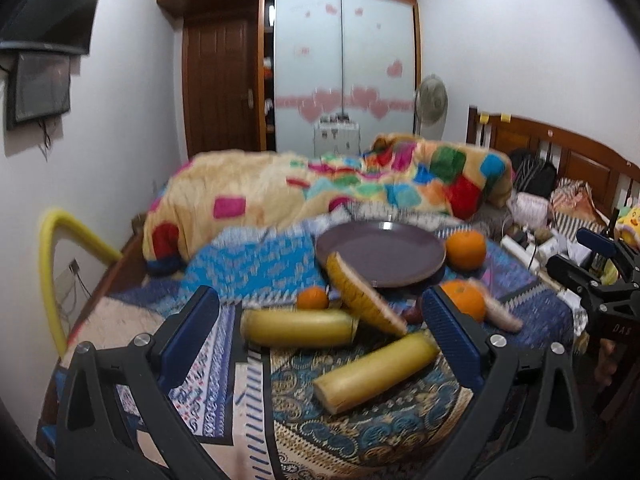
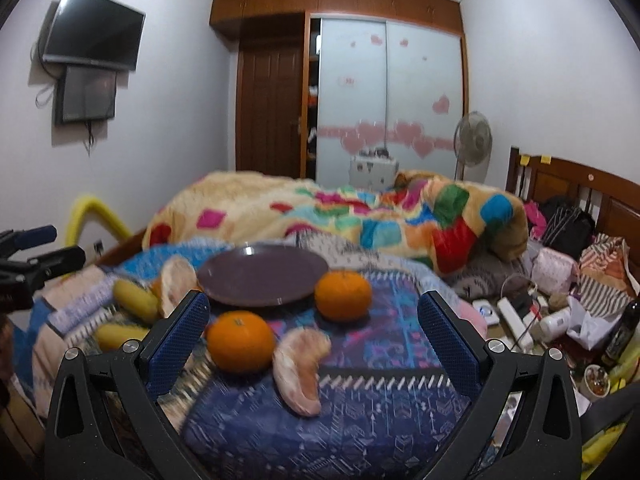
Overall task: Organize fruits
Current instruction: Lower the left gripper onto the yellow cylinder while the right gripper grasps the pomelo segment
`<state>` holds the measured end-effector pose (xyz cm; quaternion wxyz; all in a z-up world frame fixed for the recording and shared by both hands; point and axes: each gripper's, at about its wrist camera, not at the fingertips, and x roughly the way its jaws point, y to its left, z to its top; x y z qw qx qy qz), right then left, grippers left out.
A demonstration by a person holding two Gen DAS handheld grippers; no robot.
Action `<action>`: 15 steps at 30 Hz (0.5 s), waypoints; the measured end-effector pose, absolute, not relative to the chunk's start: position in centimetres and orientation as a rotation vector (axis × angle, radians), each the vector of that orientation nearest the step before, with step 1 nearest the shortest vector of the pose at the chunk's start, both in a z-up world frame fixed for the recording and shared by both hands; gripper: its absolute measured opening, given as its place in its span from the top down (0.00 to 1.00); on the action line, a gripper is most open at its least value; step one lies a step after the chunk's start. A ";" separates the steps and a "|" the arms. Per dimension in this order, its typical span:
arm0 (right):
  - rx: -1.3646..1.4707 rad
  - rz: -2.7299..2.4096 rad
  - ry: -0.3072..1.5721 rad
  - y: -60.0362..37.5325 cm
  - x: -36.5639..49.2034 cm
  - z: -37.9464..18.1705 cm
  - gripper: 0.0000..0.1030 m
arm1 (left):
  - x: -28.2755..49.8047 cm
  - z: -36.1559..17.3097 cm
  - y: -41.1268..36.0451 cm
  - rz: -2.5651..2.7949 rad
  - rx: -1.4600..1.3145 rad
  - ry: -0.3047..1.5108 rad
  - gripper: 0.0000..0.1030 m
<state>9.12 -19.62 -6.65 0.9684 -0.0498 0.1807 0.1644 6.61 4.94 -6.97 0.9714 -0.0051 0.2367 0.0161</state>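
Blue-padded left gripper: jaws wide, empty, banana pieces between them.
Blue-padded right gripper: spread, empty, over the round orange.
Pink pomelo wedge: at 3 o'clock of that orange.
Purple round plate: bare at 12 o'clock, likely the fruits' destination.

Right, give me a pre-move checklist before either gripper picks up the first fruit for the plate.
1. Plate empty and ready: ok.
2. Left gripper open, holding nothing: ok.
3. Right gripper open, holding nothing: ok.
4. Near banana lies free between the left gripper's fingers: ok.
5. Near orange unobstructed for the right gripper: ok, though a pomelo segment lies close beside it.
6. Plate sits level on the bedding: cannot tell.
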 end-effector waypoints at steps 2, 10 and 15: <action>-0.113 0.348 0.405 -19.6 9.4 -7.4 0.00 | 7.2 -8.2 5.1 0.021 -0.013 0.521 0.01; -0.108 0.435 0.492 -18.5 9.9 -9.6 0.00 | 9.3 -12.4 4.5 -0.030 -0.019 0.653 0.03; -0.112 0.468 0.516 -17.7 9.7 -10.6 0.01 | 10.1 -14.0 3.5 -0.086 0.008 0.705 0.03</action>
